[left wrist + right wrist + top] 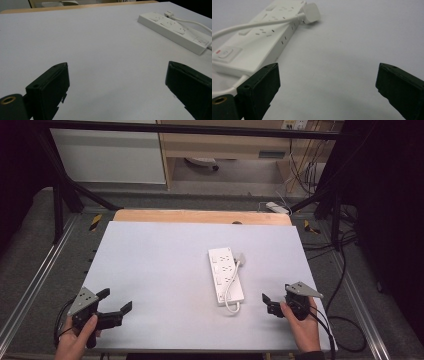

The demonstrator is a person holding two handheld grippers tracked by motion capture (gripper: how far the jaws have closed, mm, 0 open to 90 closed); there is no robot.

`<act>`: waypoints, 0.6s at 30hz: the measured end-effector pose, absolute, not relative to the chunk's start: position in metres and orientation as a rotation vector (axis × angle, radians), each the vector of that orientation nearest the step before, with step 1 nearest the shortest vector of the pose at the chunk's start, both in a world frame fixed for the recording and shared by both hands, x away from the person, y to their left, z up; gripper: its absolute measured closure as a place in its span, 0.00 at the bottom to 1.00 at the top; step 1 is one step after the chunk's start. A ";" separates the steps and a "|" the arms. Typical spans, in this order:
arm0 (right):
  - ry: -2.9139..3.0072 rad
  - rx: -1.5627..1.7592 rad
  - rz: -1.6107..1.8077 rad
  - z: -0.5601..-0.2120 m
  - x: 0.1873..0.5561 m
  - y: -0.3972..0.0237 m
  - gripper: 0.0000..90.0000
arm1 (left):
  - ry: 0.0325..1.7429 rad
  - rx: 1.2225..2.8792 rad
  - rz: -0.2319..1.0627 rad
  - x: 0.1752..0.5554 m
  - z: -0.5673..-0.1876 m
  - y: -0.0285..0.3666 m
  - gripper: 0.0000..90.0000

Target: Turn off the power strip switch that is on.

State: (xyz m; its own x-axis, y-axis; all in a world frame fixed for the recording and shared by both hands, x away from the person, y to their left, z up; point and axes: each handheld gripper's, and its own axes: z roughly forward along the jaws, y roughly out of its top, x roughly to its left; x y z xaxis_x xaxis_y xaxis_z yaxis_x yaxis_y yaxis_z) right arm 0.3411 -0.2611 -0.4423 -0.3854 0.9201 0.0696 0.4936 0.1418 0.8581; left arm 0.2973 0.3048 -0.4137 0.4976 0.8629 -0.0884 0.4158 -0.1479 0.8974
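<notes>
A white power strip [226,275] lies lengthwise a little right of the table's middle. Its white cord [231,290] runs along its top and loops off the near end, and the plug [240,256] rests beside the far end. My left gripper [116,300] hovers at the near left corner, open and empty, far from the strip [175,30]; its own view shows bare tabletop between the jaws [117,85]. My right gripper [270,304] is held just right of the strip's near end, open with nothing between the jaws [328,85]. The strip [262,37] and plug [311,12] lie ahead to its left.
A white sheet [150,270] covers the table, with a wooden strip [200,216] bare along the far edge. Black frame posts stand at both far corners. Cables and another white socket block [277,208] lie on the floor beyond the table.
</notes>
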 end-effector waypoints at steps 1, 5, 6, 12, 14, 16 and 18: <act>1.941 1.346 1.176 -0.443 0.342 -0.262 0.08 | 1.083 1.758 0.570 0.297 -0.414 0.305 0.06; 1.940 1.331 1.205 -0.442 0.342 -0.263 0.10 | 1.079 1.761 0.566 0.297 -0.414 0.304 0.06; 1.937 1.330 1.215 -0.441 0.342 -0.264 0.10 | 1.080 1.761 0.564 0.297 -0.414 0.304 0.06; 1.914 1.310 1.250 -0.439 0.342 -0.265 0.10 | 1.079 1.762 0.562 0.298 -0.414 0.304 0.06; 1.903 1.292 1.281 -0.437 0.341 -0.266 0.09 | 1.079 1.765 0.560 0.298 -0.414 0.304 0.06; 1.900 1.290 1.288 -0.437 0.341 -0.265 0.09 | 1.078 1.767 0.560 0.298 -0.414 0.303 0.06; 1.895 1.279 1.296 -0.436 0.340 -0.265 0.07 | 1.077 1.765 0.559 0.298 -0.414 0.303 0.06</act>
